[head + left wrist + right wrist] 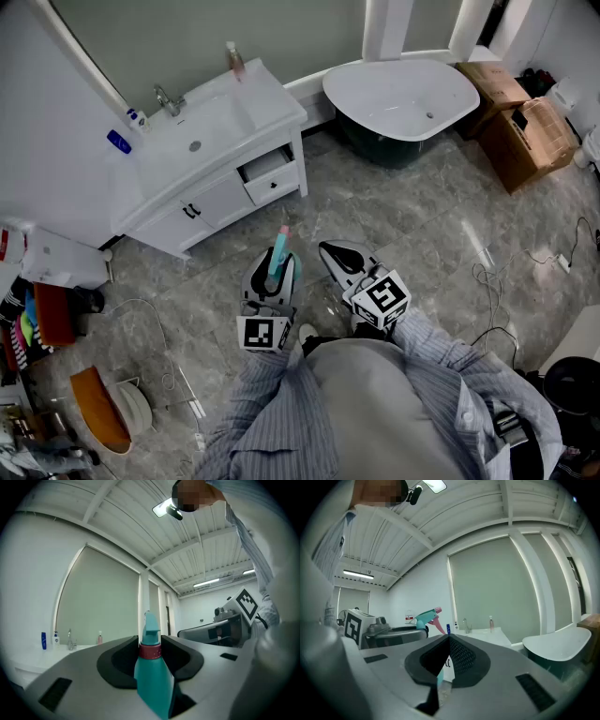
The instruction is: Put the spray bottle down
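Note:
A teal spray bottle (278,257) with a red collar and a pink trigger stands upright between the jaws of my left gripper (273,278), which is shut on its body. In the left gripper view the bottle (152,672) fills the gap between the two dark pads. My right gripper (338,256) hovers just to the right of it, level, its jaws meeting at the tips with nothing between them. From the right gripper view the bottle's head (425,616) shows to the left, beyond the right gripper (449,638). Both are held over the grey marble floor.
A white vanity (217,141) with a sink, a tap and a part-open drawer (268,174) stands ahead at the left. A white bathtub (403,94) is ahead at the right, cardboard boxes (521,124) beyond it. Cables (506,272) lie on the floor at the right.

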{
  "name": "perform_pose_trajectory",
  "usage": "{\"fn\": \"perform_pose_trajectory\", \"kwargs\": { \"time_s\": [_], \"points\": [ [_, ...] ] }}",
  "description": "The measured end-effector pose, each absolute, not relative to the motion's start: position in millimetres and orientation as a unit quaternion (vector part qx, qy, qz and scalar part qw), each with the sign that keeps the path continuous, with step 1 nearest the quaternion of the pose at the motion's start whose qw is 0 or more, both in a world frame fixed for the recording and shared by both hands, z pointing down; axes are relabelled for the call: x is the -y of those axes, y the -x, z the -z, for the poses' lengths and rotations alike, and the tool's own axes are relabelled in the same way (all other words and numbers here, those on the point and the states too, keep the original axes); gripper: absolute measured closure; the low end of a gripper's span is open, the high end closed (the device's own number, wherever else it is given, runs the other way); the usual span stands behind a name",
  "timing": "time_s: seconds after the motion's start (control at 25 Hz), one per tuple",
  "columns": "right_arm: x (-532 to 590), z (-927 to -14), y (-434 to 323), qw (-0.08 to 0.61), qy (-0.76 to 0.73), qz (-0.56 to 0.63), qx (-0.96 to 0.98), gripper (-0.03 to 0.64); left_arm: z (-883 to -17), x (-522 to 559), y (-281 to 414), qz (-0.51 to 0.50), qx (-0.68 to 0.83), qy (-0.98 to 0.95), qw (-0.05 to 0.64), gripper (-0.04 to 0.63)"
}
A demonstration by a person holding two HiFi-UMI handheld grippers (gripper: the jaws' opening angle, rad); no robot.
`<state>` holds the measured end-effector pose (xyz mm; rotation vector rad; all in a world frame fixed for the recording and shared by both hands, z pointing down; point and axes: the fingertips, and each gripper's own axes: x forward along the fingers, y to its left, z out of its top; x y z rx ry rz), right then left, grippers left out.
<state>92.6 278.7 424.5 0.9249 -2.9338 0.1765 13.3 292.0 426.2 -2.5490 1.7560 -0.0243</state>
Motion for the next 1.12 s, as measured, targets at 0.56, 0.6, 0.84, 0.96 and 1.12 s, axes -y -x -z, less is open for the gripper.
{"fn": "perform_pose_trajectory", "kwargs": {
  "time_s": [0.56,0.6,0.84,0.96,1.12],
  "points": [
    [-284.0,-425.5,-89.5,0.032,-0.307,-0.057,0.949,0.603,-423.4,-296.3,-6.8,0.001,-0.566,0.824,0.025,0.451],
    [-283.8,-426.0,-89.3,0.031,-0.309,-0.057,0.949,0.603,-422.4,-296.0,-5.8,-0.002,-0.566,0.824,0.025,0.451],
    [-280.9,-429.0,-84.3,0.025,-0.321,-0.068,0.944,0.601,-424.7,-294.9,4.9,-0.007,-0.563,0.826,0.025,0.451],
    [-280.8,-430.1,-76.4,0.024,-0.332,-0.069,0.941,0.601,-425.7,-294.8,14.6,-0.009,-0.558,0.83,0.025,0.451],
    [-282.4,-430.4,-62.7,0.026,-0.345,-0.067,0.936,0.601,-425.5,-294.7,31.8,-0.008,-0.551,0.834,0.024,0.451]
  ]
}}
